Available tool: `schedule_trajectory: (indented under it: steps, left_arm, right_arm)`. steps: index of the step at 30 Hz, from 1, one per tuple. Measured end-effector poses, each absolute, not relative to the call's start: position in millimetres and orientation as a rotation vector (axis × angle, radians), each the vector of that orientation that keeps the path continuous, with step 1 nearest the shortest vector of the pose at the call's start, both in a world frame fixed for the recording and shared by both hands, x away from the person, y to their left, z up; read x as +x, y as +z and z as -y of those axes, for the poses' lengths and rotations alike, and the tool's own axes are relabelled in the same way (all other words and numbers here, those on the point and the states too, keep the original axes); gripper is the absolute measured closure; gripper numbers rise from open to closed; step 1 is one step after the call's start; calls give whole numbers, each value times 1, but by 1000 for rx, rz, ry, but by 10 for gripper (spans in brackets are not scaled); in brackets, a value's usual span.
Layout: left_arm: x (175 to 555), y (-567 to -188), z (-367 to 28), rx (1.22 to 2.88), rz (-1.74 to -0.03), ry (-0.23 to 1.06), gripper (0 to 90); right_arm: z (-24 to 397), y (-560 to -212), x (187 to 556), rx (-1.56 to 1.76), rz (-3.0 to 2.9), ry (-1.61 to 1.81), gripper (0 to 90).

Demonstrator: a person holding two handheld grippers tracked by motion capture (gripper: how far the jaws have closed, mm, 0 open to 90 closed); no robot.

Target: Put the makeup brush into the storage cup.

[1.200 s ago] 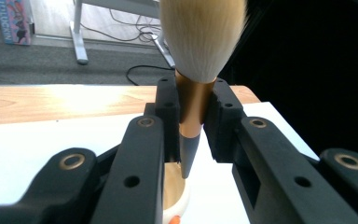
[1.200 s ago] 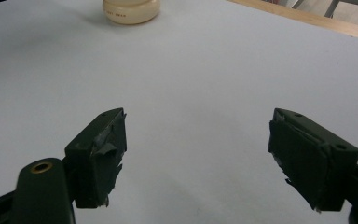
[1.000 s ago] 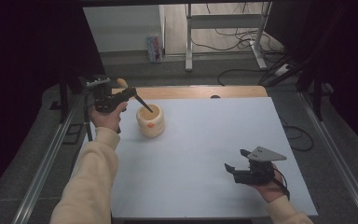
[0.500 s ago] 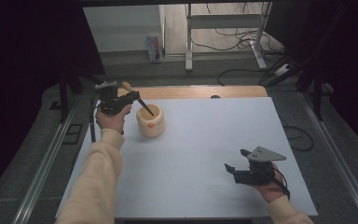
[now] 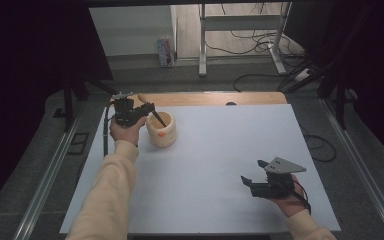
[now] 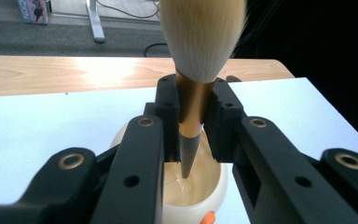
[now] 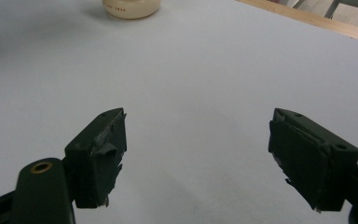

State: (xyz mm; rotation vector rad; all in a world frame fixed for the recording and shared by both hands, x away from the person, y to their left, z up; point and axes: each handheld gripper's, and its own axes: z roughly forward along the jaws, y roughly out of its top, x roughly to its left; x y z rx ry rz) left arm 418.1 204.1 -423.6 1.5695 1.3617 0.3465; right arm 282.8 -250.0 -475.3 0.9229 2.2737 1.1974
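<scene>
My left gripper (image 6: 193, 116) is shut on the gold ferrule of a brush (image 6: 200, 37). Its pale bristles point up and away, and its grey pointed handle end hangs inside a cream round cup (image 6: 200, 186). In the high view the left gripper (image 5: 147, 111) is at the table's far left, beside the cup (image 5: 161, 134), with the dark brush handle (image 5: 159, 119) slanting into the cup's mouth. An orange mark shows on the cup's front. My right gripper (image 5: 251, 179) rests low near the front right, open, with nothing between its jaws (image 7: 196, 154).
The white tabletop (image 5: 220, 150) has a wooden strip (image 5: 215, 98) along its far edge. Metal rails run down both sides. On the floor beyond are desk legs, cables (image 5: 260, 40) and a small carton (image 5: 165, 51). The cup (image 7: 131, 7) lies far ahead in the right gripper view.
My left hand has come down and a little nearer the cup, so the brush handle reaches deeper into it. The right hand has stayed put.
</scene>
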Motion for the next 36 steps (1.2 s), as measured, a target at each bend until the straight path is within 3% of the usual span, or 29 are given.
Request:
schedule_trajectory:
  steps: [19,24,31,36]
  left_arm:
    - [427,-439,-191,1624,-1344,315,760]
    - [431,-440,-191,1630,-1449,365,292]
    - [420,-430,-195,1653,-1452,348,123]
    - [410,-422,-197,1670,-1436,309,75]
  right_arm:
    - [251,-476,283,913,-2277,1189,193]
    - [250,-476,283,910,-2277,1187,192]
    - [250,-476,283,910,-2278,1188,191]
    - [250,-475,282,909,-2274,1189,190]
